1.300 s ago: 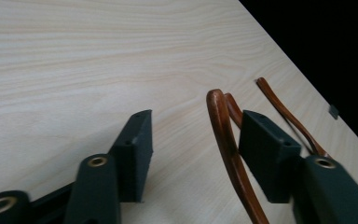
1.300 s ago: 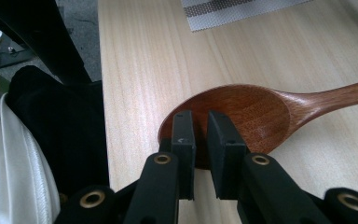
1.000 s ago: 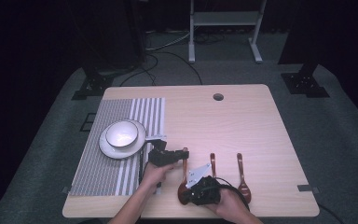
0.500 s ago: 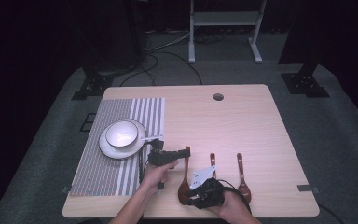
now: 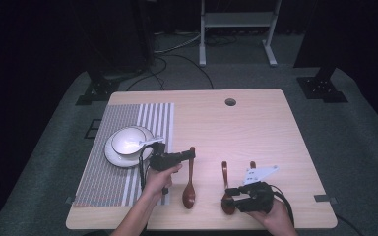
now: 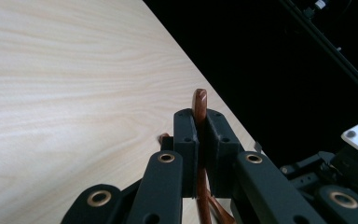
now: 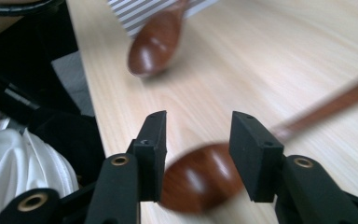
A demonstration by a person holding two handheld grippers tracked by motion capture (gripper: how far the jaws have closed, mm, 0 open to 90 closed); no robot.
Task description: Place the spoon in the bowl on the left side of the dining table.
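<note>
Left gripper [image 5: 191, 153]: we see its jaws clamped on the handle tip of a brown wooden spoon [image 5: 189, 189] (the left gripper view shows the pads pressed flat on both sides of the handle [image 6: 199, 105]).
Held spoon: its bowl lies near the table's [image 5: 256, 123] near edge, just right of the striped mat [image 5: 128, 123]; the handle runs away from us up to the left gripper.
Right gripper [image 5: 232, 192]: we see its jaws partly apart, having just been opening, with the bowl of a second spoon [image 5: 225, 191] between them and the pads clear of it (blurred in the right gripper view [image 7: 200, 179]).
Second spoon: it lies flat on the table right of the held spoon, bowl near, handle pointing far.
Third spoon [image 5: 252, 167]: just right of the second, its bowl hidden by the right hand.
Bowl [image 5: 128, 141]: white, on a plate [image 5: 114, 156] on the mat, left of the left gripper; a light spoon [image 5: 150, 141] rests in it.
</note>
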